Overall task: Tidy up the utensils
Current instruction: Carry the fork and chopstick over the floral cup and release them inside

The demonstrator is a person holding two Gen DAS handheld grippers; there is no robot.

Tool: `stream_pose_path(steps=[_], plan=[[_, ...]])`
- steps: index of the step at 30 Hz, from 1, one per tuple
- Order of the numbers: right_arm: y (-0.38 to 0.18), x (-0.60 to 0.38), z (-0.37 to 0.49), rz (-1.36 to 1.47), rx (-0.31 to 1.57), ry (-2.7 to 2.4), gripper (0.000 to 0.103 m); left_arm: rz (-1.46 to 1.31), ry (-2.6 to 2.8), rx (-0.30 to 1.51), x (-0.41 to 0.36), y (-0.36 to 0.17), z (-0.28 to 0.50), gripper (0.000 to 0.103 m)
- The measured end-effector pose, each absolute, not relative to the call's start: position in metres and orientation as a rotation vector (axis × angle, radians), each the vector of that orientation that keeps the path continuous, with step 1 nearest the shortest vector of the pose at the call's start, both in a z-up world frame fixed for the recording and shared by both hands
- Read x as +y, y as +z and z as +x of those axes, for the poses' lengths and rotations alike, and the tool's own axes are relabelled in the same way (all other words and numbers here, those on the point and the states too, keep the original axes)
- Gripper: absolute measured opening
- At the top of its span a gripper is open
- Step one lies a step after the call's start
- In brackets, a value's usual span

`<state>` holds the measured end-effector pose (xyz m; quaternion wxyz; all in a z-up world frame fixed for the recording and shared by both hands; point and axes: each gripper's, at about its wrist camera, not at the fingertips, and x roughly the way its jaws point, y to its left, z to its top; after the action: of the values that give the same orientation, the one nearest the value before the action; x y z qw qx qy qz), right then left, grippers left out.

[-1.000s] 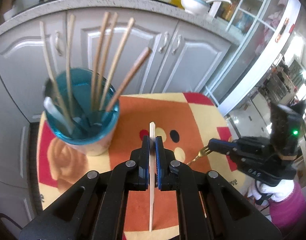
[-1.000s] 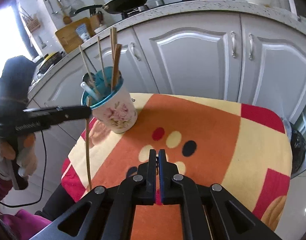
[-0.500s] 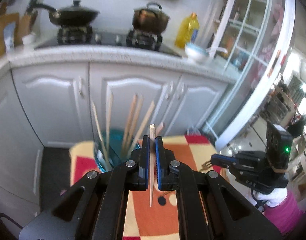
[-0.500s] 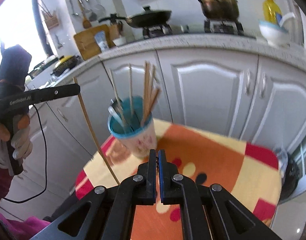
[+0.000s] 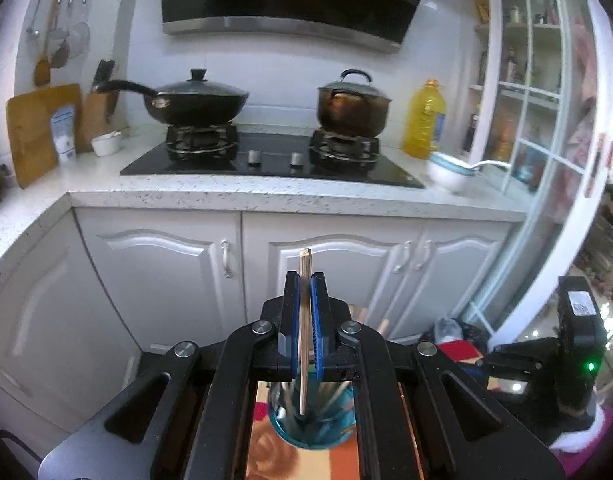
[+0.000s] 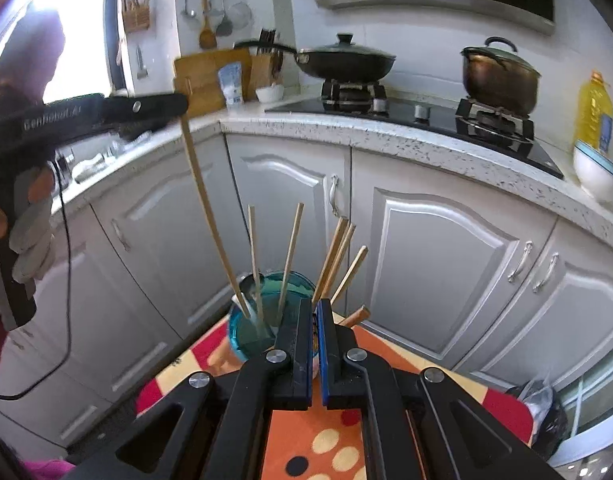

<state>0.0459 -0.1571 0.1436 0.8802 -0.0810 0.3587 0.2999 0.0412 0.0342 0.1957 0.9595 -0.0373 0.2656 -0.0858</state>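
Note:
My left gripper (image 5: 305, 280) is shut on a wooden chopstick (image 5: 304, 332) held upright. In the right wrist view the left gripper (image 6: 174, 106) holds this chopstick (image 6: 208, 216) with its lower tip inside the teal-lined floral cup (image 6: 246, 336). The cup (image 5: 310, 428) sits just below my left fingers and holds several chopsticks (image 6: 338, 256) and a spoon (image 6: 246, 286). My right gripper (image 6: 317, 308) is shut, with the thin handle of a fork between its pads, just in front of the cup.
The small table wears an orange, yellow and red cloth (image 6: 386, 432). White cabinets (image 6: 446, 260) and a speckled counter (image 5: 266, 200) with a stove, a wok (image 5: 194, 100) and a pot (image 5: 352, 106) stand behind. A white bowl (image 5: 450, 172) sits on the counter.
My left gripper rose and tilted up from beside the cup, bringing the chopstick's lower tip into the cup. My right gripper also lifted and moved closer to the cup.

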Motion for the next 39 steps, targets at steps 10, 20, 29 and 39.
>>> stream_pose_path(steps=[10, 20, 29, 39], plan=[[0.089, -0.119, 0.065, -0.256, 0.847, 0.632, 0.002, -0.077, -0.137, 0.632, 0.027, 0.122, 0.064, 0.004], [0.041, -0.106, 0.075, -0.213, 0.957, 0.648, 0.002, -0.106, -0.128, 0.723, 0.025, 0.085, 0.071, 0.004], [0.064, -0.137, 0.07, -0.028, 0.922, 0.646, 0.012, -0.174, -0.152, 0.752, 0.03, 0.09, 0.064, 0.035], [0.073, -0.153, 0.047, 0.05, 0.896, 0.568, 0.033, -0.167, -0.117, 0.752, 0.025, 0.096, 0.033, 0.044]])
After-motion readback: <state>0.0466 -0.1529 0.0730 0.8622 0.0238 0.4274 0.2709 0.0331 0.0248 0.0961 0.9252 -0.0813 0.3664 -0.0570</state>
